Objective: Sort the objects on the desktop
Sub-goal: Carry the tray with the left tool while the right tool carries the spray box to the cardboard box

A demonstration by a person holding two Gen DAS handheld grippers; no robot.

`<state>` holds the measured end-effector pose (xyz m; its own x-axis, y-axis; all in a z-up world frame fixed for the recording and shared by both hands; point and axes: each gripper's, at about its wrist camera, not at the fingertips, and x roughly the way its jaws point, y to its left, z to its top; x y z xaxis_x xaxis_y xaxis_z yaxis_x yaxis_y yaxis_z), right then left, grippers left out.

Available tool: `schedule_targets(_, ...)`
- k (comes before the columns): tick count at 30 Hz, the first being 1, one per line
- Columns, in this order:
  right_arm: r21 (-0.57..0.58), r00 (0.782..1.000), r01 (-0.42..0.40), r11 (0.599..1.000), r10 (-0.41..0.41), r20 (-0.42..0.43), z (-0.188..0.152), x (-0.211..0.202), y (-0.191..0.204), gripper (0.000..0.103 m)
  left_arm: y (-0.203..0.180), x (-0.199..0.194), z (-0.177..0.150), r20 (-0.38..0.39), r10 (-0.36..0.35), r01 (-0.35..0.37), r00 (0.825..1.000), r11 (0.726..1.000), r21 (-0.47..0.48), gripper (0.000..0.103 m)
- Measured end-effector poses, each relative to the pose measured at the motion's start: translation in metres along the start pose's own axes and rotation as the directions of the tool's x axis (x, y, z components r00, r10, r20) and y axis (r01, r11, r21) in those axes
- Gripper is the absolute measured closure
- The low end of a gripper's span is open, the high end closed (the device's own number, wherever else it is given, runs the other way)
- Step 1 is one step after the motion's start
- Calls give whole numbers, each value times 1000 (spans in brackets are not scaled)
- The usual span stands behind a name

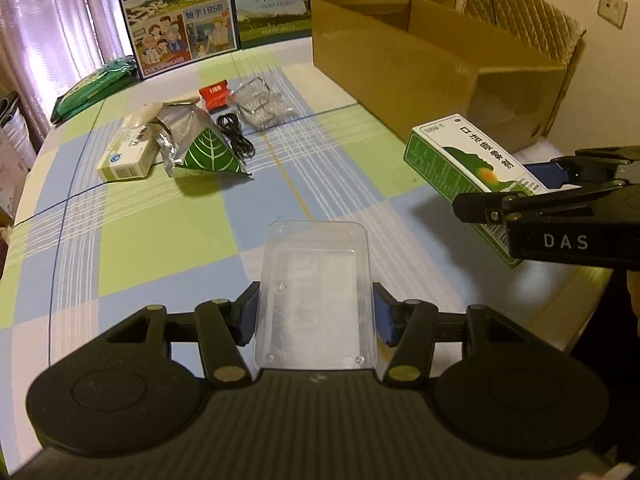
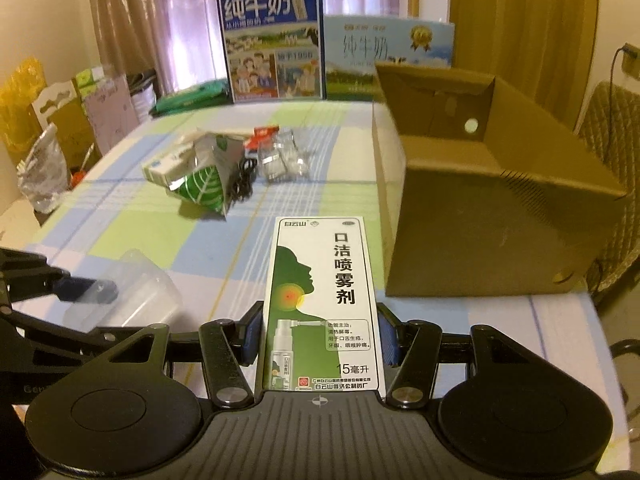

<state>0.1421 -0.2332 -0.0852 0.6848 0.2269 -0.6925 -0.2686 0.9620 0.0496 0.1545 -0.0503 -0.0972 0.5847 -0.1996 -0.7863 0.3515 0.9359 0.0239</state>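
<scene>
A: Where were the task's things?
B: Clear plastic tray point(image 1: 316, 296) was clamped in the left claw point(image 1: 316, 312), held above the counter point(image 1: 120, 240). Green-white spray box point(image 2: 322, 304) was gripped in the right claw point(image 2: 320, 336), also off the counter, just left of the open cardboard box point(image 2: 480, 220).
A: Anything else still out?
B: Yes, a pile mid-counter: small white-green box point(image 1: 124, 156), foil leaf pouch point(image 1: 200, 148), black cable point(image 1: 236, 140), red packet point(image 1: 214, 96), clear bag w/ metal bits point(image 1: 260, 108).
A: Progress?
B: Early, prob. What showed of the cardboard box's inside looked bare, though not all of it was visible; two items in hand, approx. five left to sort.
</scene>
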Motion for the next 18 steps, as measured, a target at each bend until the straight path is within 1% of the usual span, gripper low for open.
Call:
schedule_targets(6,6,998,20,1000,-20,55,12,-30,-7,50,-10,-26,11,41,-12,13,999,999,-34,52)
schedule_targets(10,17,995,40,999,-41,88,20,-47,-15,50,-22,-37,24,69,-20,22,997,1000,-18,52)
schedule_targets(18,50,987,80,996,-86,136,32,-72,-41,50,-47,-48,49,107,-48,48,993,999,3,52)
